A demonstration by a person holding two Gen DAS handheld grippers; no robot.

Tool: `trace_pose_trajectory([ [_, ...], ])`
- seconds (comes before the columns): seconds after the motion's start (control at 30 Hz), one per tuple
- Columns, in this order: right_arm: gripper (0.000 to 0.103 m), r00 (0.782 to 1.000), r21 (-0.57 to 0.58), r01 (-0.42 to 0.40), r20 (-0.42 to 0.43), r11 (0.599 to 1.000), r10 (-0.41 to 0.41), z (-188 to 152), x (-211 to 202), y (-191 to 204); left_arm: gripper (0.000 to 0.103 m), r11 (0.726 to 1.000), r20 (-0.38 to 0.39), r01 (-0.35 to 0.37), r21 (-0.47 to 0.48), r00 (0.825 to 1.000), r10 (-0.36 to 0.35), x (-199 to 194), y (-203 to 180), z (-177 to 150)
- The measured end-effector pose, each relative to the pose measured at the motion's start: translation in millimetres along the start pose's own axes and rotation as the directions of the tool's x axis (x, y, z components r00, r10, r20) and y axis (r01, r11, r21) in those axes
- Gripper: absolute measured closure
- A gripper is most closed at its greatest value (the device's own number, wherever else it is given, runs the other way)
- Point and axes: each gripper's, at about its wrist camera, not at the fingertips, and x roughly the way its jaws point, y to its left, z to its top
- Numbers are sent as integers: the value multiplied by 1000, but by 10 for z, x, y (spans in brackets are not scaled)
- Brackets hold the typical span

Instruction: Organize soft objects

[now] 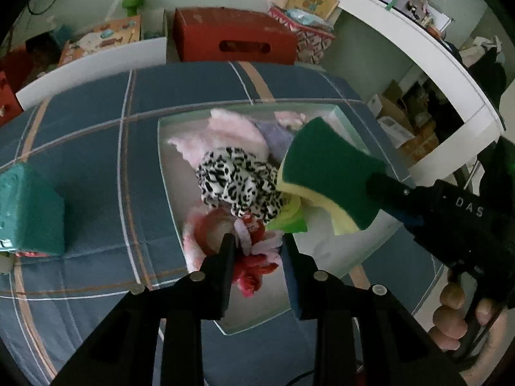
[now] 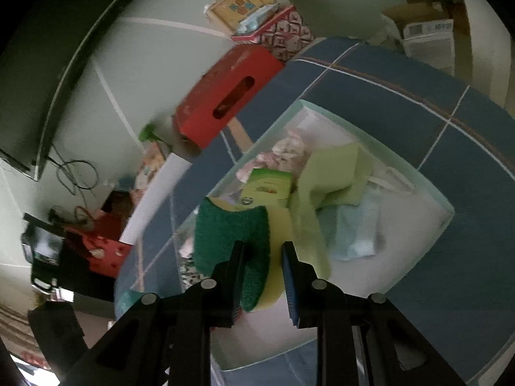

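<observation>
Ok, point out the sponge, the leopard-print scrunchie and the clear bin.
green and yellow sponge (image 2: 231, 234), right wrist view, green scouring face.
leopard-print scrunchie (image 1: 238, 183), left wrist view, middle of its folds.
clear bin (image 1: 162, 148), left wrist view, left rim.

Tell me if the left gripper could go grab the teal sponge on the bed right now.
Probably not yet: the left gripper is shut on a pink-and-red fluffy piece over the clear bin. The teal sponge lies unobstructed on the bed.

Soft items crowd the bin (image 1: 341, 111) (leopard cloth (image 1: 238, 183) topmost); bedspread (image 1: 96, 148) beside lies bare.
</observation>
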Motion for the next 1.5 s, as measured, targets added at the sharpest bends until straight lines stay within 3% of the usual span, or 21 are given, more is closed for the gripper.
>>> trace_pose_trajectory([
  [0.1, 79, 994, -48, 111, 9, 993, -111, -12, 26, 41, 65, 1000, -10, 3, -13, 1000, -3, 53, 32, -9],
  [0.17, 79, 987, -66, 161, 11, 985, -161, -16, 51, 41, 49, 1000, -14, 6, -27, 1000, -7, 73, 58, -14],
  [0.33, 79, 972, -95, 234, 0, 967, -236, -26, 106, 13, 48, 999, -26, 6, -37, 1000, -7, 86, 99, -43],
  [0.4, 79, 966, -109, 259, -1, 960, -260, -30, 123, 27, 42, 999, -27, 3, -42, 1000, -4, 69, 114, -50],
  [0.6, 78, 961, -144, 278, 37, 950, -275, -33, 19, 165, 34, 996, 23, -10, -85, 1000, 12, -151, 275, -74],
  [0.63, 75, 959, -150, 282, 41, 947, -279, -40, 7, 193, 24, 995, 31, -22, -93, 999, 25, -181, 307, -76],
  [0.67, 66, 957, -161, 290, 44, 943, -287, -48, -2, 226, 16, 993, 46, -50, -106, 997, 56, -228, 365, -88],
  [0.7, 48, 955, -170, 297, 47, 939, -294, -59, -11, 255, 14, 991, 58, -74, -115, 995, 81, -263, 407, -98],
  [0.77, 34, 949, -199, 316, 56, 927, -312, -85, -11, 327, 14, 981, 77, -137, -141, 986, 149, -343, 528, -131],
  [0.97, 30, 936, -315, 348, 65, 883, -346, -246, 52, 615, 13, 937, 90, -247, -249, 957, 276, -491, 903, -286],
  [1.07, 20, 934, -385, 349, 71, 855, -349, -367, 90, 788, 13, 919, 87, -263, -294, 950, 299, -547, 1068, -369],
  [1.3, 20, 932, -481, 343, 72, 807, -354, -682, 116, 997, 13, 882, 64, -304, -359, 935, 349, -646, 1312, -612],
  [1.5, 19, 931, -533, 323, 31, 782, -364, -980, 186, 1017, 13, 871, 42, -315, -378, 934, 356, -671, 1383, -815],
])
